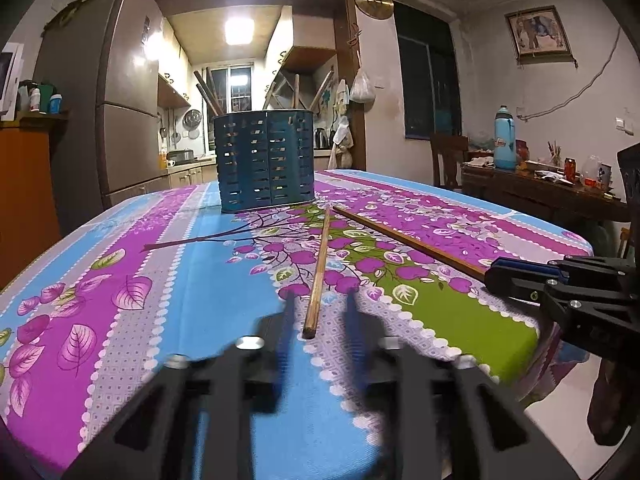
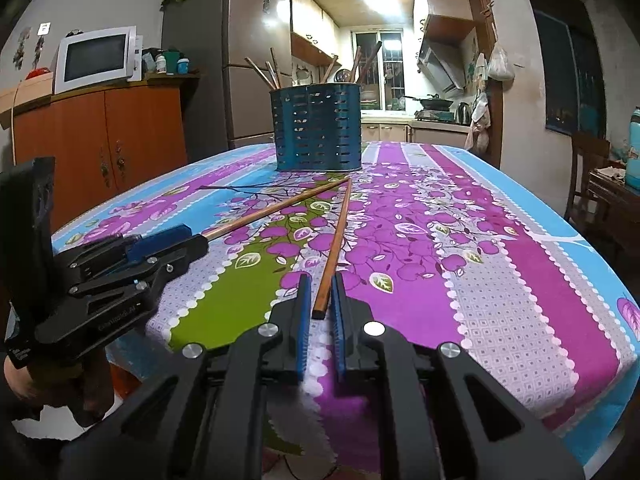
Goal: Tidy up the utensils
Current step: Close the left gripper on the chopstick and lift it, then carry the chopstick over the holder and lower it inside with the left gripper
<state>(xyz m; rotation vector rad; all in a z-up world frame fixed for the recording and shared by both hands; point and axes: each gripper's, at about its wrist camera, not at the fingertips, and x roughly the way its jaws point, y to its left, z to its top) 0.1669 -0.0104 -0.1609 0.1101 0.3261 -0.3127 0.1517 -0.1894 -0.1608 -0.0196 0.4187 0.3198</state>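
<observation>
Two wooden chopsticks lie on the flowered tablecloth in front of a blue perforated utensil holder (image 1: pixel 265 160) (image 2: pixel 318 127) that holds several more sticks. In the left wrist view my left gripper (image 1: pixel 320 300) is open, its blurred fingers on either side of the near end of one chopstick (image 1: pixel 318 272). The right gripper (image 1: pixel 520 276) shows at the right, around the end of the other chopstick (image 1: pixel 408 238). In the right wrist view my right gripper (image 2: pixel 321 286) is open with that chopstick's (image 2: pixel 334 244) end between its pads. The left gripper (image 2: pixel 188 242) meets the other chopstick (image 2: pixel 276 206).
The table (image 2: pixel 520 280) ends close below both grippers, and a fridge (image 1: pixel 100 100) and an orange cabinet (image 2: pixel 104 148) stand at the left. A side table (image 1: pixel 540 188) with a blue flask and clutter stands at the right.
</observation>
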